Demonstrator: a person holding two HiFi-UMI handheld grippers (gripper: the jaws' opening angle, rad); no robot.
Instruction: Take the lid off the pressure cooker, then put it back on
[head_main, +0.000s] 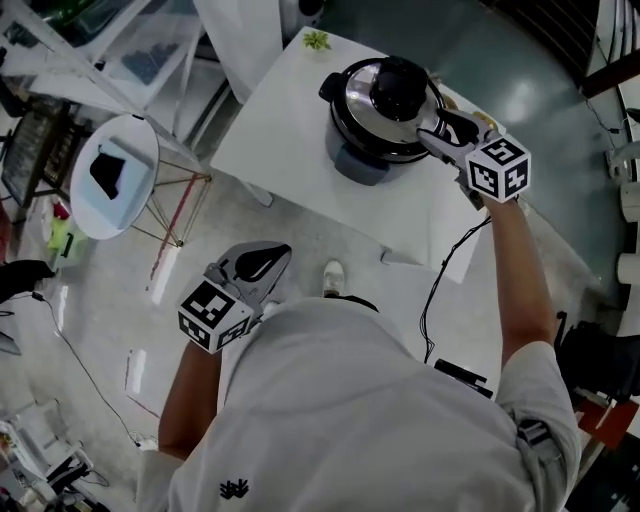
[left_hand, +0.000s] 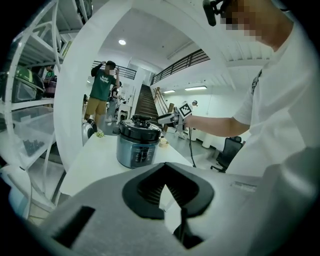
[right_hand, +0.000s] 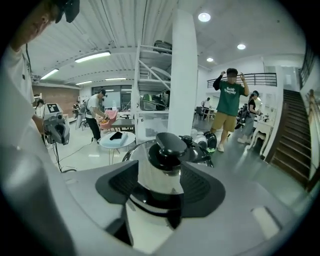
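Observation:
The pressure cooker (head_main: 372, 140) stands on the white table (head_main: 280, 130) with its steel lid (head_main: 362, 92) on and a black knob (head_main: 398, 88) on top. My right gripper (head_main: 440, 132) is at the cooker's right side, level with the lid's rim, and open. In the right gripper view the knob (right_hand: 170, 145) stands between and just beyond the spread jaws of that gripper (right_hand: 160, 185), with no pad touching it. My left gripper (head_main: 262, 262) hangs low by my body, off the table, shut on nothing. From the left gripper view the cooker (left_hand: 138, 145) is well ahead of its jaws (left_hand: 165, 187).
A small green thing (head_main: 317, 40) lies at the table's far corner. A round white side table (head_main: 115, 175) stands to the left. A black cable (head_main: 450, 270) hangs off the table's near edge. A person in a green shirt (right_hand: 230, 110) stands beyond the table, by white shelving (right_hand: 150, 90).

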